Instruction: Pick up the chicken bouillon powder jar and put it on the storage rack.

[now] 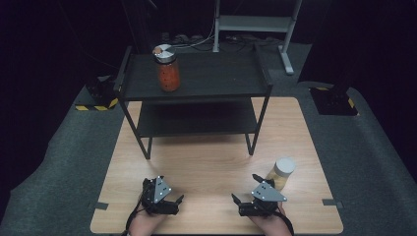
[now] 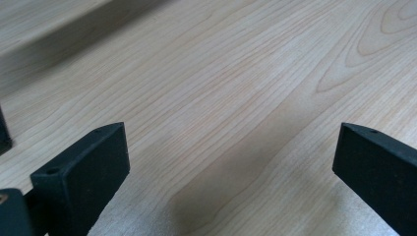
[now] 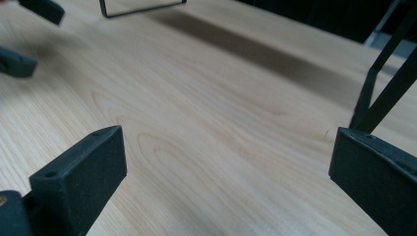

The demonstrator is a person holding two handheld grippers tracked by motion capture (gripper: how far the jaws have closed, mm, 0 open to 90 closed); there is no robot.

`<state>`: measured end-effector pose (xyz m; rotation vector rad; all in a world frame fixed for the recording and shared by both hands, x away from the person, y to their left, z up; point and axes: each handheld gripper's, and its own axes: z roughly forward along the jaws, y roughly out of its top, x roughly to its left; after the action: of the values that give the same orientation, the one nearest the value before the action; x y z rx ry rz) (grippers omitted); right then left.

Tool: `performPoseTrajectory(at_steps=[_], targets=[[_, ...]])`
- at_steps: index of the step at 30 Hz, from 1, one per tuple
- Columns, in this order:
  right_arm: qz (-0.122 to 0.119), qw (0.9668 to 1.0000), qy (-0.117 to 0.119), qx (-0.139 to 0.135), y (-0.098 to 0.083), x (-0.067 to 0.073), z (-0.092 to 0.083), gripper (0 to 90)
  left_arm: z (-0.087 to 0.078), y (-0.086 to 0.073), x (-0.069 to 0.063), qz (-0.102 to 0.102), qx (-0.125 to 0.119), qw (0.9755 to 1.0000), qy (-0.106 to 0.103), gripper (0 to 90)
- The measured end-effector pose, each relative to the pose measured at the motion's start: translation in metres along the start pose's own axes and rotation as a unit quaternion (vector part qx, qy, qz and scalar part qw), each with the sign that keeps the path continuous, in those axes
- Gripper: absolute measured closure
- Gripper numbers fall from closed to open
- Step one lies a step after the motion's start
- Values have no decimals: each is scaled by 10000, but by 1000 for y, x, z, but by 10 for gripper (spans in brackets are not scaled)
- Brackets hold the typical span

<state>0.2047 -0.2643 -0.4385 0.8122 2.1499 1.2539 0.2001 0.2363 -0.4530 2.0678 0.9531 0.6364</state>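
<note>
High view: the left claw (image 1: 173, 201) and right claw (image 1: 246, 189) rest low on the tabletop (image 1: 206, 162), both spread apart and empty. A white-capped jar (image 1: 282, 172) stands just beside the right claw. Left gripper view: jaws wide over bare wood. Right gripper view: jaws wide, facing the shelf's leg (image 3: 381, 93).

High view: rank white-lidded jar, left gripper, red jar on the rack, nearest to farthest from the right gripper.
1. White-lidded jar: on the table just beyond the right gripper, slightly to its right.
2. Left gripper: across the near edge of the table, to the left.
3. Red jar: far side, on the top shelf of the black rack, left end.
</note>
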Motion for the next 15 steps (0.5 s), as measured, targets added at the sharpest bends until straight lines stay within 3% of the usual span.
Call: performPoseTrajectory(at_steps=[9, 15], targets=[[142, 9983, -110, -562, 5, -1, -24, 0, 0, 1, 3, -38, 10, 10000, -77, 10], [141, 9969, -202, -752, 8, -3, -34, 0, 0, 1, 3, -53, 11, 10000, -65, 11]])
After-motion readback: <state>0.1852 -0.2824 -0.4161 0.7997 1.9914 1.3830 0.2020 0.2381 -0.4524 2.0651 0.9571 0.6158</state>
